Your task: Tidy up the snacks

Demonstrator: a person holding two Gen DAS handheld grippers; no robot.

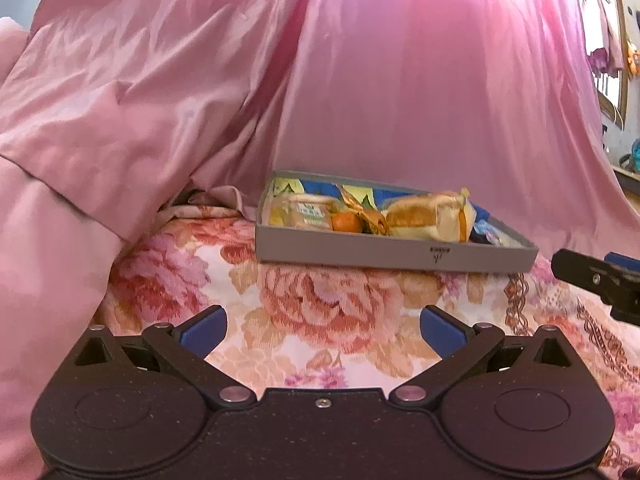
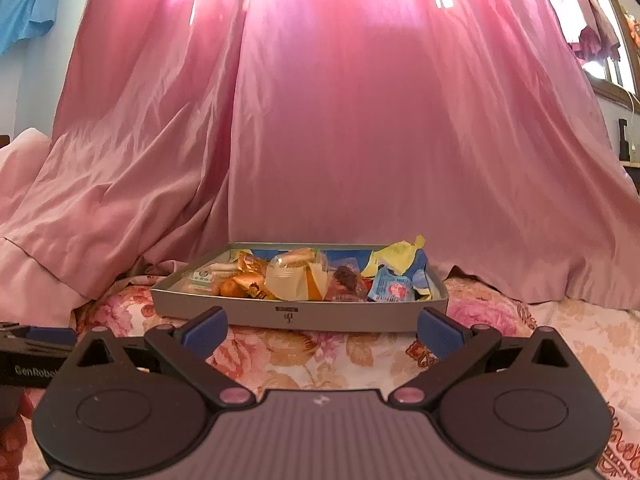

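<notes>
A shallow grey tray (image 1: 384, 249) (image 2: 256, 310) sits on the floral bedspread and holds several snacks. Among them are a wrapped bun (image 1: 424, 216) (image 2: 296, 276), a small orange (image 1: 347, 222) (image 2: 229, 288), a gold wrapper (image 2: 250, 274), a green-labelled pack (image 1: 310, 211) (image 2: 202, 278) and a blue-and-pink packet (image 2: 390, 289). My left gripper (image 1: 322, 330) hovers open in front of the tray, nothing between its blue pads. My right gripper (image 2: 320, 330) is open too, just short of the tray's front wall. Each gripper shows at the edge of the other's view.
A pink satin curtain (image 2: 360, 140) hangs right behind the tray and bunches up on the left (image 1: 80, 140). The floral bedspread (image 1: 320, 308) spreads between the grippers and the tray. A window frame (image 2: 616, 76) is at the far right.
</notes>
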